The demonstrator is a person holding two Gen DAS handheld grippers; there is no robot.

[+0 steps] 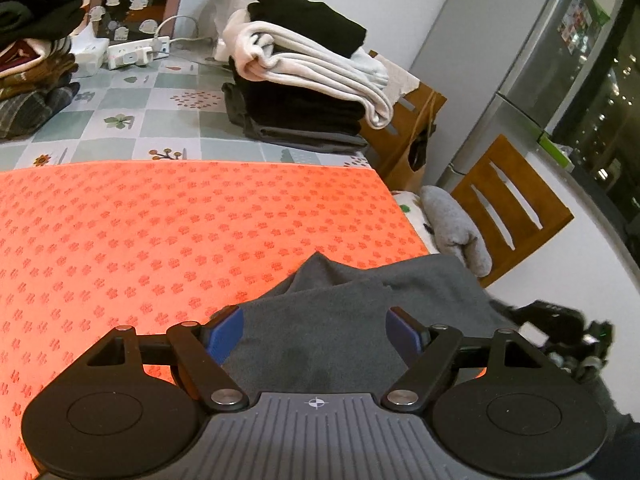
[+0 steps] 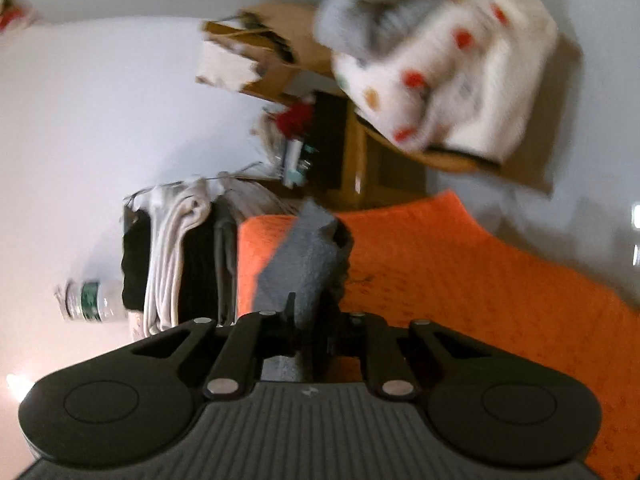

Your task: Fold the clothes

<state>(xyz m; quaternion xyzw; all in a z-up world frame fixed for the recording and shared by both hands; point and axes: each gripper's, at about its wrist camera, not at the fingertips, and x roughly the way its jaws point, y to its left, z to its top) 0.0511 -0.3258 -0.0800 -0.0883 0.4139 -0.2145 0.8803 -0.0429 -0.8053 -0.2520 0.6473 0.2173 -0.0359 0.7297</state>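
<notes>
Nearest, the left gripper (image 1: 315, 334) hangs wide open over the grey garment (image 1: 360, 300), its blue pads (image 1: 228, 332) on either side of the cloth but not pressing it. The garment lies rumpled at the near right corner of the orange mat (image 1: 160, 240), one peak of cloth raised, so this piece is not yet folded, by the look of it.

The right gripper (image 2: 310, 320) is clamped tight on a bunched edge of the same grey garment (image 2: 304, 264); the cloth runs up from between its closed fingers, and that view is rolled sideways and blurred.

Beyond the mat, on the checked tablecloth (image 1: 132, 100), a neat stack of folded clothes (image 1: 304, 80) in black and white sits towards the far right edge. Another pile of clothes (image 1: 36, 64) sits at the far left edge.

Off the right edge, more clothes (image 1: 456, 228) wait on a wooden chair (image 1: 516, 208). So several pieces look done, this one is just being started, and some remain.
</notes>
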